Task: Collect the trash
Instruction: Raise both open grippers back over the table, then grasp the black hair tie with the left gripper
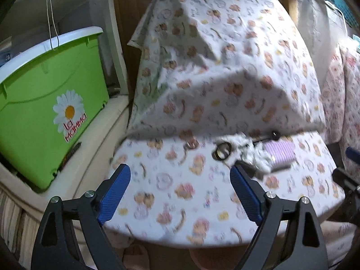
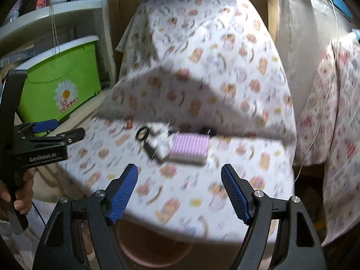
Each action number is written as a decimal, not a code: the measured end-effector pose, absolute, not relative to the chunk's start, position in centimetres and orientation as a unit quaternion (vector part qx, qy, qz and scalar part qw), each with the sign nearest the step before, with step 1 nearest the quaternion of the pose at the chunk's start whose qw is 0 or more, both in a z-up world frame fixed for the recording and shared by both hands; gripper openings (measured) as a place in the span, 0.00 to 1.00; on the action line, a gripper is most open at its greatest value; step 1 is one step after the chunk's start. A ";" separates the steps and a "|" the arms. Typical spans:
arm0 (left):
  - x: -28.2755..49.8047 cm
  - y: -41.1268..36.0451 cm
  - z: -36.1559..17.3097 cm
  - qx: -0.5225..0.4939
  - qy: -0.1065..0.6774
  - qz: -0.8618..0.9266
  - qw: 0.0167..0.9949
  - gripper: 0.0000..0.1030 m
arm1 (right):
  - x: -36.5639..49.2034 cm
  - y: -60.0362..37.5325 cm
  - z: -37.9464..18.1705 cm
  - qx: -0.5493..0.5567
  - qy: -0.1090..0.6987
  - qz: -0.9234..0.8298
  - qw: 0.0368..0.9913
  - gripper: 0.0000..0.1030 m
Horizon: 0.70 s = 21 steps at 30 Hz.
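Observation:
A crumpled white paper scrap [image 1: 256,151] lies on the seat of a cloth-covered chair [image 1: 180,191], next to black scissors [image 1: 222,150] and a purple striped sponge [image 1: 281,150]. In the right wrist view the scrap [image 2: 160,145], scissors [image 2: 142,135] and sponge [image 2: 190,147] lie ahead of my fingers. My left gripper [image 1: 180,180] is open and empty above the seat, left of the scrap. My right gripper [image 2: 180,180] is open and empty, short of the sponge. A pink bin [image 2: 153,252] shows below the seat edge.
A green plastic box [image 1: 45,112] with a daisy sticker stands on a ledge to the left. The chair back [image 1: 213,56] rises behind the seat. Another printed cloth [image 2: 333,112] and a white cable [image 2: 324,103] hang at the right. The left gripper body [image 2: 40,144] sits at the left.

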State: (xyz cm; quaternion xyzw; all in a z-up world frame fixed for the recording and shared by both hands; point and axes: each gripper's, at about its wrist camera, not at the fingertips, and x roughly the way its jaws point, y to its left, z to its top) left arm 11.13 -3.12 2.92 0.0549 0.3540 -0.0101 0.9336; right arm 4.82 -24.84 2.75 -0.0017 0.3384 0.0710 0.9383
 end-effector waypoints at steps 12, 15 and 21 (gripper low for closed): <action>16.5 -1.5 0.9 0.066 0.400 -0.048 0.913 0.87 | 10.4 -28.8 0.0 0.035 0.375 0.058 0.925 0.78; 17.5 -2.0 0.0 0.078 0.414 -0.054 0.905 0.87 | 11.6 -29.7 -0.7 0.060 0.390 0.056 0.917 0.78; 19.7 -2.0 -1.3 0.026 0.453 -0.088 0.887 0.87 | 13.0 -30.1 -1.2 0.062 0.399 0.053 0.913 0.78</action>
